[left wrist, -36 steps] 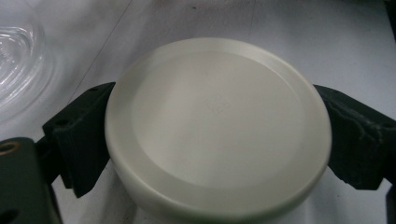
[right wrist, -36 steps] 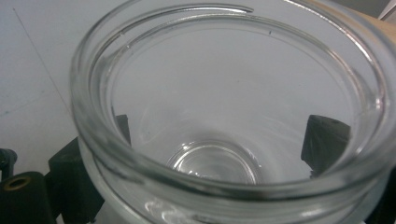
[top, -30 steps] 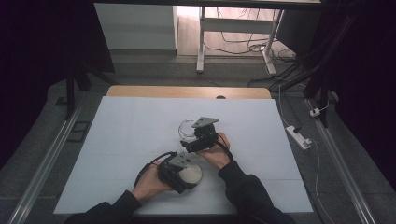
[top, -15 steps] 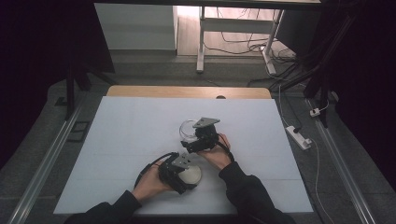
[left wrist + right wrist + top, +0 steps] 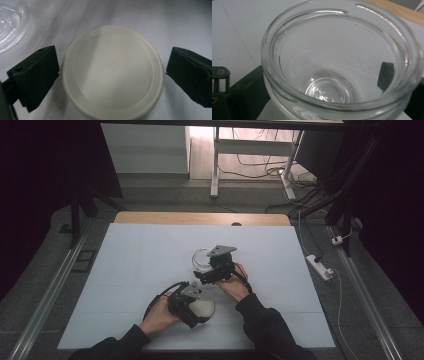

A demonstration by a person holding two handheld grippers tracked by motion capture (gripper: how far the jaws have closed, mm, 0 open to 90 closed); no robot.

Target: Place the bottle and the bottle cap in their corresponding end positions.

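Glass is the chief hazard here: the open jar point(image 5: 337, 65), upright near the middle of the desk point(image 5: 125, 270), is clasped by the right gripper point(image 5: 212, 270), its jaws pressed to either side of the body below the rim, and if the squeeze slackens or the hand tilts, the smooth wall could probably slip out and tip. The cream plastic lid point(image 5: 112, 72) lies flat toward the near edge, between the wide-spread jaws of the left gripper point(image 5: 192, 306), which are not touching it; being low and thin, it could be pushed along the sheet rather than caught when the jaws close. The desk is covered by a pale sheet, wood showing along its far edge. Dark floor, cables and a white power strip point(image 5: 320, 266) are seen around it.
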